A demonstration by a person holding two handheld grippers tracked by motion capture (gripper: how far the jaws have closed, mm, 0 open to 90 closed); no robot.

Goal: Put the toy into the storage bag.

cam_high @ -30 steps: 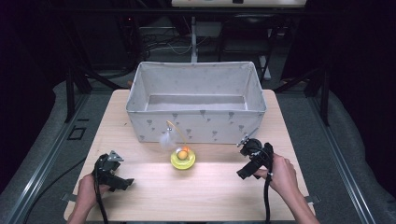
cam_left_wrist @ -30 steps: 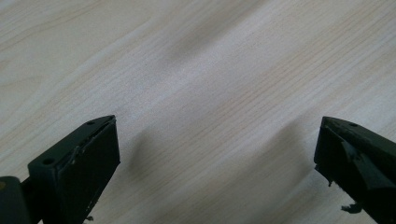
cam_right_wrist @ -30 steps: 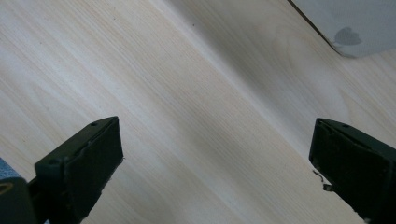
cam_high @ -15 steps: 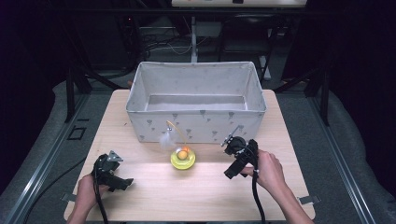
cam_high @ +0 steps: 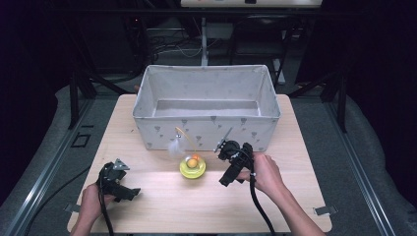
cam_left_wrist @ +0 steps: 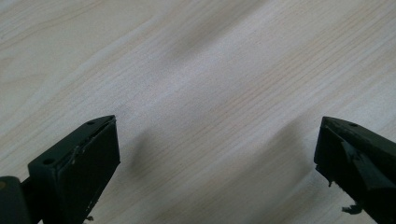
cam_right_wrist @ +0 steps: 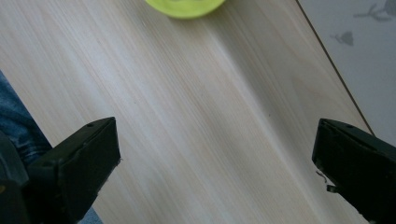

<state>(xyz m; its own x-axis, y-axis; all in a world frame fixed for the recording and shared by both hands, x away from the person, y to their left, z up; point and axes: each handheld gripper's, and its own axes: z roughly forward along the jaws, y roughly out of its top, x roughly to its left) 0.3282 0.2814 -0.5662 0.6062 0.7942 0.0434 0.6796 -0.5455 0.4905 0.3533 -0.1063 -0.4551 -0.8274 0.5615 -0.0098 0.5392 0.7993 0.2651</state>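
Note:
A yellow-green round toy with an orange ball in it sits on the wooden table, just in front of the grey fabric box. A thin wand with a white feather rises from the toy. My right gripper hovers just right of the toy, open and holding nothing. In the right gripper view its jaws stand wide apart over bare wood, with the toy's rim at the top edge. My left gripper rests near the front left, open; its jaws frame bare wood.
The fabric box spans most of the table's far half, and its patterned wall shows at the right of the right gripper view. Dark frames and cables stand behind the table. Bare wood lies between the two grippers.
My right gripper has moved left and slightly forward, from near the table's right side to just beside the toy. The left gripper and the toy have stayed put.

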